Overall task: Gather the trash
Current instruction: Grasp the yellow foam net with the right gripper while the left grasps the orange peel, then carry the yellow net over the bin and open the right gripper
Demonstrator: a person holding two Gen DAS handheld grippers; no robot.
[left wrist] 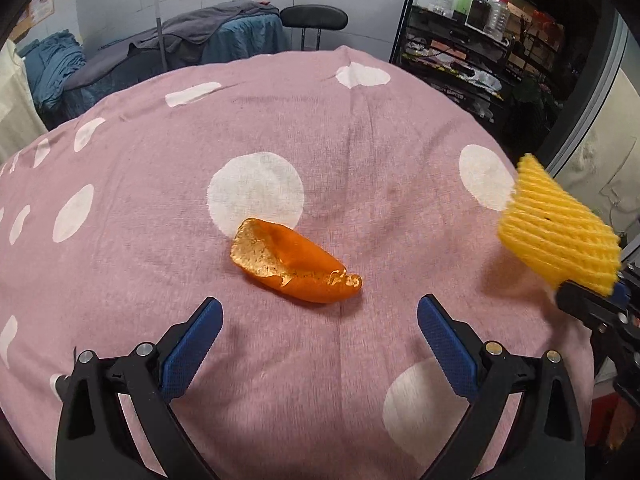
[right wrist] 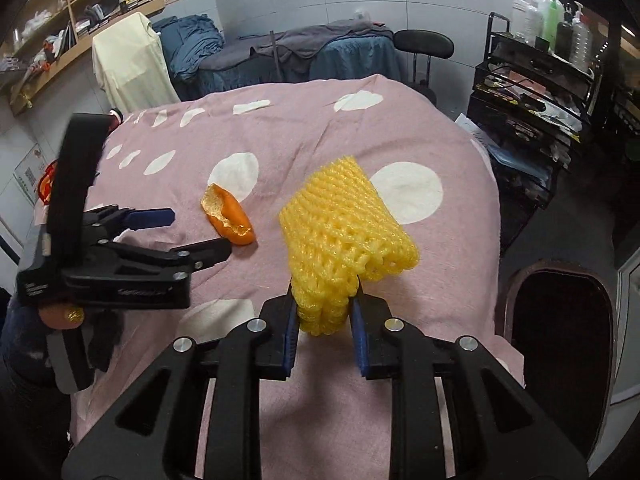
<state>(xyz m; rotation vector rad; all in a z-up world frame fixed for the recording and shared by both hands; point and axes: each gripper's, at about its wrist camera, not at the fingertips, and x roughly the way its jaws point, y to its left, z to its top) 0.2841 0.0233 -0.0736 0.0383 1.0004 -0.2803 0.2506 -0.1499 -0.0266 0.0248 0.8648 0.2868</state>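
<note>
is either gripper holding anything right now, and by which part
The right gripper is shut on the yellow foam net, pinching its lower end. The left gripper is open and holds nothing; the orange peel lies ahead of it.

Each hand-held gripper (left wrist: 320, 320) has black plastic arms, silver round screws and blue textured fingertips (right wrist: 290, 334).

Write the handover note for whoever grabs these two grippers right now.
Right gripper: shut on the yellow foam net, held up above the pink spotted cloth.
Left gripper: open, empty, pointed at the orange peel, which lies on the cloth just ahead of its fingertips.
Done: net picked up.
Left: drop the net, probably into the dark bin beside the table on the right, then close on the peel and bin it too.
</note>
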